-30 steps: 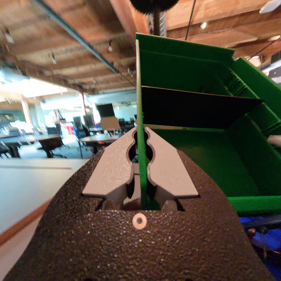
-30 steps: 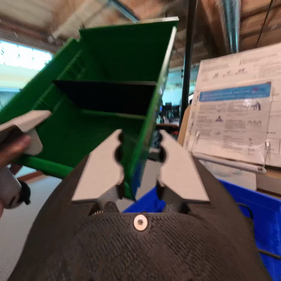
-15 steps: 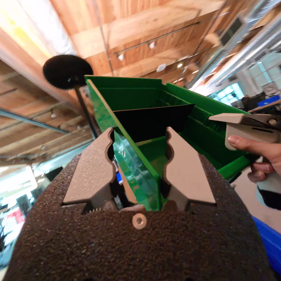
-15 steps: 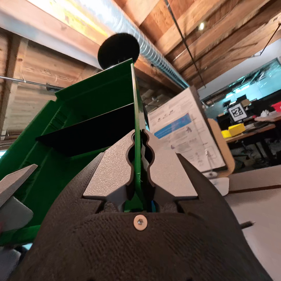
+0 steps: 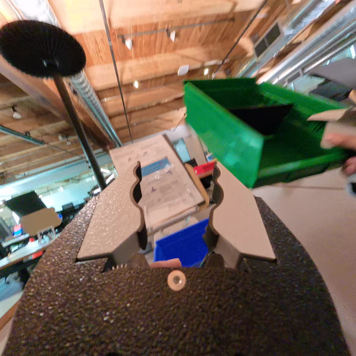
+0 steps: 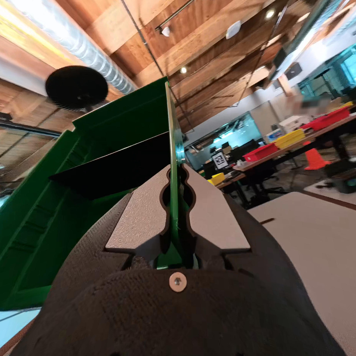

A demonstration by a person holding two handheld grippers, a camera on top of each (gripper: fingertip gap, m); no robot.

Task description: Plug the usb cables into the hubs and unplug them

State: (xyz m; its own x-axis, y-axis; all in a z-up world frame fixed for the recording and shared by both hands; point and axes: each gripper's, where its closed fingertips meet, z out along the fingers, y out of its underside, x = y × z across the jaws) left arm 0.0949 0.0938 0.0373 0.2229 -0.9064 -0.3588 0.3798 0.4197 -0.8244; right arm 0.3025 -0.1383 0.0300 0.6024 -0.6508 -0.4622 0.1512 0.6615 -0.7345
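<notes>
your left gripper (image 5: pixel 176 194) has let go, jaws apart and empty; the green bin (image 6: pixel 96 163) now hangs from your right gripper (image 6: pixel 178 179) alone, clamped on its wall.

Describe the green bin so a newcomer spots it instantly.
Look up toward the wooden ceiling: the green bin is lifted against it, its side wall clamped in the right tool. A black divider crosses its inside, unlike the blue bin below or the red and yellow bins on far tables.
</notes>
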